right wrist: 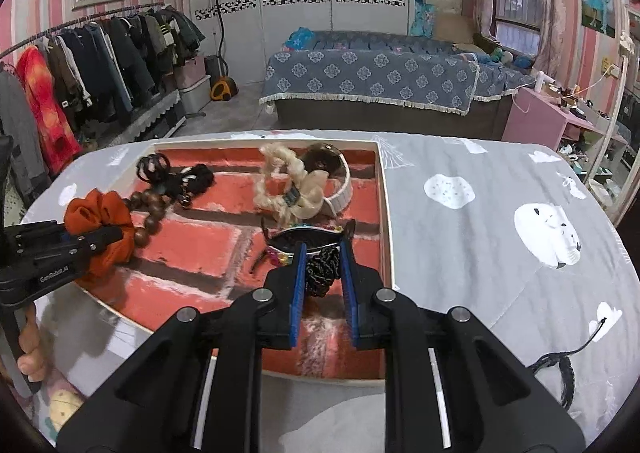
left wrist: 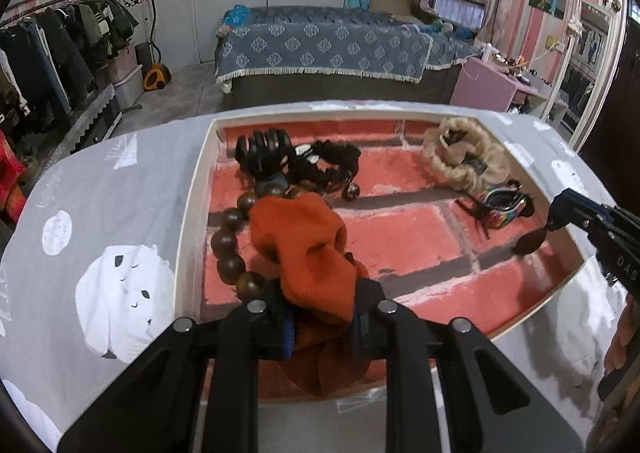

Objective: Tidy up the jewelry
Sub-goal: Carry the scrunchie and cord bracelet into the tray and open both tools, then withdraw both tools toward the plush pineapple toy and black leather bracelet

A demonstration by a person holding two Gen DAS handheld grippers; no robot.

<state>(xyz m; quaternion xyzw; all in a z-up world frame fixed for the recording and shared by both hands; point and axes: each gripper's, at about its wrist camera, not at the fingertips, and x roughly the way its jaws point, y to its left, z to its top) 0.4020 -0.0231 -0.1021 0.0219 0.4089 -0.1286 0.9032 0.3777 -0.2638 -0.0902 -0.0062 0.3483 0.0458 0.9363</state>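
**A:** Which step are you on?

**B:** Sorting hair pieces and beads inside the tray (right wrist: 385,213), which sits on the counter (right wrist: 480,253). My left gripper (left wrist: 320,317) has its fingers closed on the orange scrunchie (left wrist: 304,249), low over the tray's left side, touching the wooden bead bracelet (left wrist: 230,245). My right gripper (right wrist: 323,265) has its fingers pinched on a black braided tie (right wrist: 321,271) near the tray's right edge, just in front of the colourful hair clip (right wrist: 304,239).

**A:** And next?

**B:** I judge both pieces need setting down apart from the others. The scrunchie overlaps the beads, so I should lift it free before opening. The cream scrunchie (right wrist: 288,189) and black claw clip (left wrist: 262,147) lie along the far edge; I'd steer around them.
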